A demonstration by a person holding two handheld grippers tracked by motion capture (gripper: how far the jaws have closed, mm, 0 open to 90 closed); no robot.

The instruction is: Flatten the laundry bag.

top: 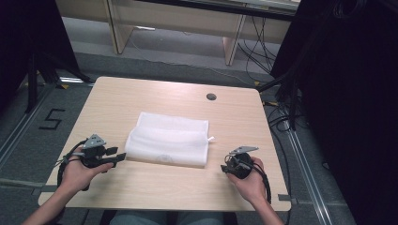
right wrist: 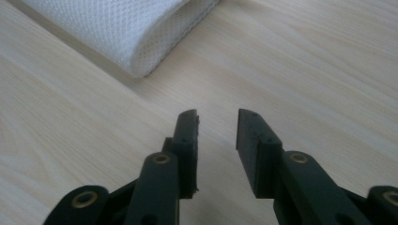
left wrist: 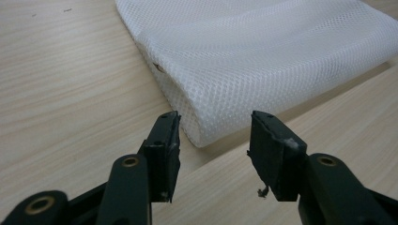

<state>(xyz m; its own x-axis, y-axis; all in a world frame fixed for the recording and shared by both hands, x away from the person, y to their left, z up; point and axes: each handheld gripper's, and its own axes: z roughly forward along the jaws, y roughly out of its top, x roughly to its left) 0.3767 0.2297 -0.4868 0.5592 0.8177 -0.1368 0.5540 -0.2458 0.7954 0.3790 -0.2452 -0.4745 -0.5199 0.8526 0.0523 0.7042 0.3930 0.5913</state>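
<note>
Currently both the left gripper and right gripper stand open and empty; each should close squarely on a near corner of the folded mesh cloth.

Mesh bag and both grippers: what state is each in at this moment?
White mesh bag: folded, lying flat on the table, untouched.
Left gripper: open, nothing between the jaws, pointed at the bag's folded corner.
Right gripper: open, empty, over bare tabletop short of the bag.
</note>
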